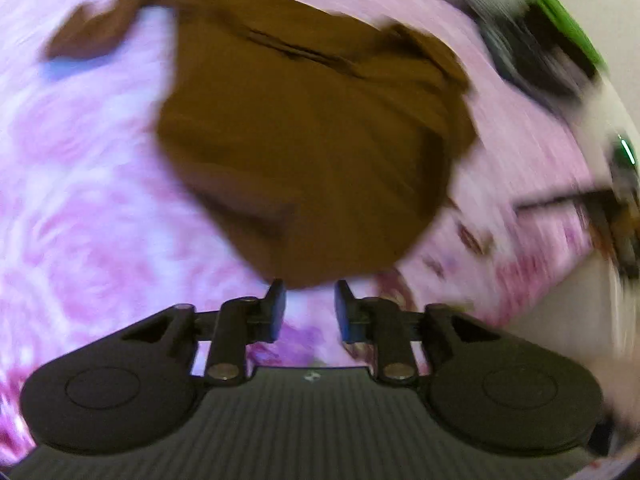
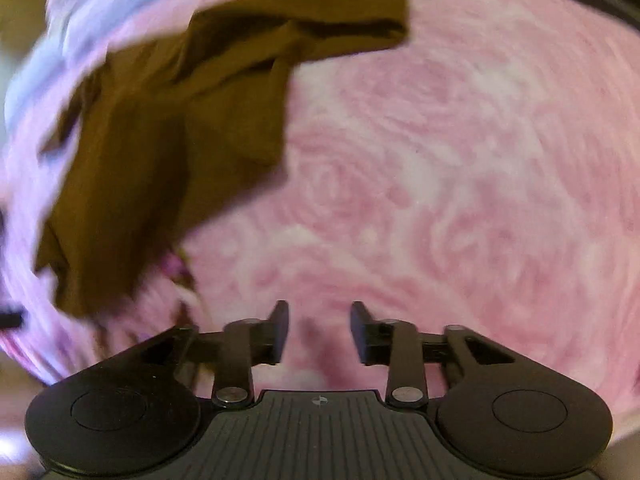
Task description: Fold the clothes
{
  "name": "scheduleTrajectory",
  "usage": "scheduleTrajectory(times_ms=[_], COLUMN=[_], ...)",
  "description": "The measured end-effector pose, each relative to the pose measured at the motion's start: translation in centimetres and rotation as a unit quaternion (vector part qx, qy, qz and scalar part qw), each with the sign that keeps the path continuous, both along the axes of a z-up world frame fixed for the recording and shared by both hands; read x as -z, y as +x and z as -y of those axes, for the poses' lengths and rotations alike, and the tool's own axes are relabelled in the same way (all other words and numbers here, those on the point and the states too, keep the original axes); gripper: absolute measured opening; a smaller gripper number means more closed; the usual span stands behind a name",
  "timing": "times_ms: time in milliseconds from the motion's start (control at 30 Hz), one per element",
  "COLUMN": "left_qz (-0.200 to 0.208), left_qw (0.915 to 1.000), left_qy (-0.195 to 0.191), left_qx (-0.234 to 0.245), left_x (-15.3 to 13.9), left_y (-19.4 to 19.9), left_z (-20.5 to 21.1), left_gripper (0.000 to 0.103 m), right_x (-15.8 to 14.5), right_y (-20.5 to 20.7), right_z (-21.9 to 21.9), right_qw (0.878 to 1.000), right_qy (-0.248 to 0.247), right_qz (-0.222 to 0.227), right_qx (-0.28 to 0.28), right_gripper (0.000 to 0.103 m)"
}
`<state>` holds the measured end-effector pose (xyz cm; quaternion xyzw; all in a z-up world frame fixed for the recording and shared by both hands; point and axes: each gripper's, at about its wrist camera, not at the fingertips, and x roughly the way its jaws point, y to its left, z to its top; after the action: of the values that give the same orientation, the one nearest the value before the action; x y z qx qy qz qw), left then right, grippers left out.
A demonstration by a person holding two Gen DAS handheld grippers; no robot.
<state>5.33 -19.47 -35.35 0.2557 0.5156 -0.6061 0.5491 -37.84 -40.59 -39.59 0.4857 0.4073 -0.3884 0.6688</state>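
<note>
A brown garment point(image 1: 304, 140) lies crumpled on a pink flowered bedspread point(image 1: 88, 200), with a sleeve spread out to the upper left. My left gripper point(image 1: 310, 292) is open just short of the garment's near edge, and its pads do not press the cloth. In the right wrist view the same brown garment point(image 2: 168, 152) lies bunched to the left. My right gripper point(image 2: 320, 312) is open over bare pink bedspread point(image 2: 440, 200), to the right of the garment, with nothing between its fingers. Both pictures are blurred.
A blurred black and green object point(image 1: 540, 44) sits at the bedspread's far right. Another dark blurred shape point(image 1: 600, 208) shows at the right edge. Below it the bedspread ends at a pale surface point(image 1: 560, 312). A light blue band point(image 2: 80, 28) runs along the upper left.
</note>
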Motion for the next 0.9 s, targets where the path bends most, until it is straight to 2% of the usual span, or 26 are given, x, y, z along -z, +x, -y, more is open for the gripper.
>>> scheduleTrajectory(times_ms=[33, 100, 167, 267, 333, 367, 400, 433, 533, 600, 633, 667, 767, 800, 867, 900], left_qz=[0.0, 0.0, -0.007, -0.023, -0.044, -0.049, -0.044, -0.032, 0.023, 0.049, 0.061, 0.074, 0.093, 0.097, 0.103, 0.112], left_qw=[0.9994, 0.9951, 0.9883, 0.9821, 0.9791, 0.978, 0.978, 0.9794, 0.9843, 0.9875, 0.989, 0.9893, 0.9863, 0.9834, 0.9798, 0.9766], left_qy=[-0.009, -0.025, -0.043, -0.067, -0.061, -0.051, -0.041, -0.03, -0.001, 0.026, 0.043, 0.056, 0.082, 0.101, 0.116, 0.125], left_qx=[-0.033, -0.096, -0.146, -0.175, -0.189, -0.196, -0.2, -0.197, -0.175, -0.147, -0.127, -0.113, -0.109, -0.115, -0.127, -0.134], left_x=[-0.1, -0.3, -0.4, -0.8, -0.2, 0.2, 0.9, 1.5, 3.2, 4.6, 5.3, 5.8, 6.1, 6.1, 5.3, 4.8], left_y=[1.1, 3.0, 4.4, 5.4, 5.3, 5.3, 4.9, 4.3, 3.2, 3.0, 2.8, 2.7, 3.2, 3.6, 4.2, 4.7], left_z=[0.0, 1.0, 1.9, 4.6, 6.6, 7.7, 8.2, 9.0, 10.3, 9.8, 9.2, 8.4, 5.0, 3.6, 1.6, 0.9], left_gripper=[0.036, 0.057, 0.064, 0.066, 0.072, 0.079, 0.081, 0.081, 0.076, 0.06, 0.055, 0.045, 0.041, 0.04, 0.039, 0.039], right_x=[-0.3, -0.8, -1.9, -3.4, -3.6, -3.5, -3.1, -2.4, 0.9, 2.7, 3.0, 2.9, 2.3, 2.1, 1.5, 1.5], right_y=[-0.1, 0.5, 1.8, 5.5, 8.0, 8.9, 10.0, 11.2, 14.7, 15.3, 15.2, 15.1, 13.7, 13.0, 11.6, 11.1], right_z=[0.3, 0.8, 2.0, 3.8, 5.9, 6.8, 8.0, 9.0, 11.8, 12.2, 11.7, 10.7, 5.8, 3.9, 1.1, 0.3], right_qw=[0.999, 0.995, 0.991, 0.989, 0.988, 0.986, 0.985, 0.986, 0.991, 0.996, 0.996, 0.996, 0.991, 0.989, 0.985, 0.983], right_qy=[0.005, 0.012, -0.005, -0.086, -0.117, -0.123, -0.124, -0.121, -0.116, -0.078, -0.06, -0.055, -0.027, -0.019, -0.013, 0.009], right_qz=[0.021, 0.071, 0.105, 0.113, 0.103, 0.111, 0.119, 0.115, 0.062, 0.051, 0.056, 0.059, 0.035, 0.026, -0.008, -0.022], right_qx=[0.026, 0.063, 0.081, 0.034, 0.015, 0.019, 0.025, 0.024, 0.006, -0.011, -0.025, -0.047, -0.125, -0.142, -0.174, -0.182], right_gripper=[0.035, 0.037, 0.04, 0.047, 0.049, 0.05, 0.051, 0.052, 0.052, 0.051, 0.05, 0.049, 0.048, 0.048, 0.048, 0.048])
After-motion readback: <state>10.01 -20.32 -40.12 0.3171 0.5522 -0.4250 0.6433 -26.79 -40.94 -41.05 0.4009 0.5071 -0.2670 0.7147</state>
